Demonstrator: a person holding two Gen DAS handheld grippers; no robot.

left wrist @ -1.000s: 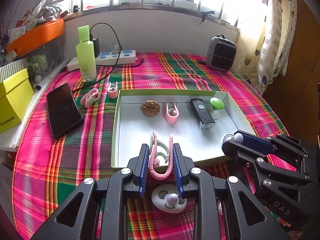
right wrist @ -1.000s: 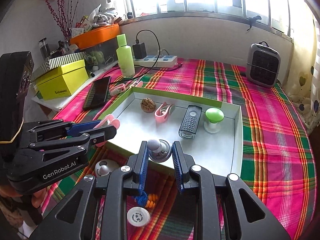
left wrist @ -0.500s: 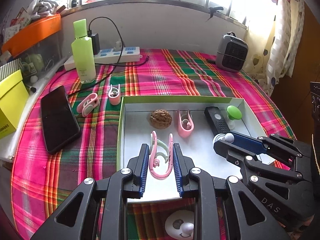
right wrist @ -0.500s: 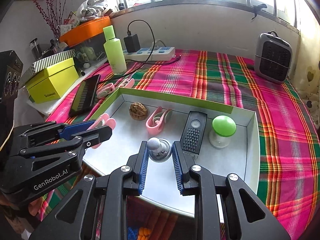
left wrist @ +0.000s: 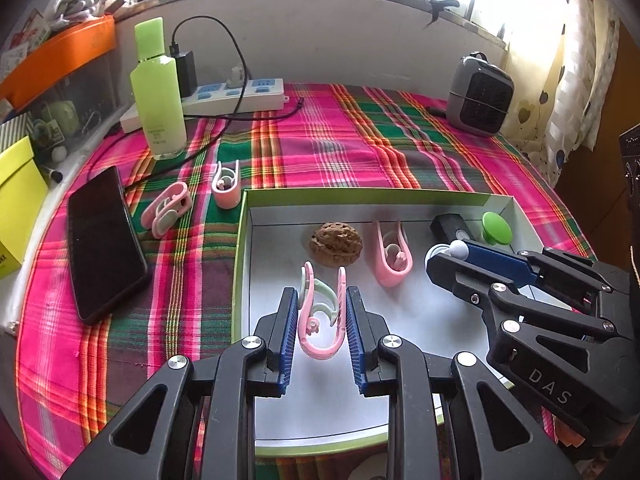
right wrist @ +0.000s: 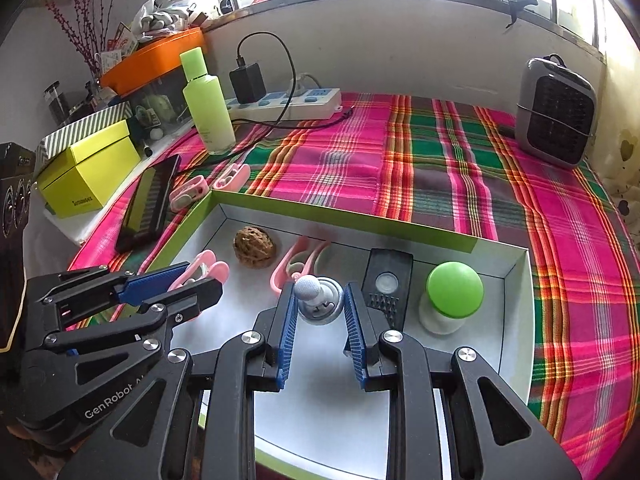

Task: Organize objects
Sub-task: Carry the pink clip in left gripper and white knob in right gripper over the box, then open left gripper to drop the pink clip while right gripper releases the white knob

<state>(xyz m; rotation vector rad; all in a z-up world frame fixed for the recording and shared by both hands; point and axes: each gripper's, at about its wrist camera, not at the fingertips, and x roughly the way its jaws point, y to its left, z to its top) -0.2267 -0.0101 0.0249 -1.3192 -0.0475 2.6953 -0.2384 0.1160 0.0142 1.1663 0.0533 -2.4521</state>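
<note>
Left gripper (left wrist: 322,312) clenched a pink clip (left wrist: 322,320), right gripper (right wrist: 320,304) a white knob (right wrist: 316,300), over the tray (left wrist: 360,194); each should be lowered to bare floor before release

Walnut (left wrist: 336,243), clip (left wrist: 392,258) and torch (right wrist: 388,284) in tray (left wrist: 360,196); phone (left wrist: 104,240) left, on cloth (left wrist: 340,148).

We count four pink clips (left wrist: 322,316) (left wrist: 391,258) (left wrist: 226,184) (left wrist: 166,209), one walnut (left wrist: 335,244), one green bottle (left wrist: 157,92), one phone (left wrist: 105,242).

Both grippers' jaws clamped, tilted downward
</note>
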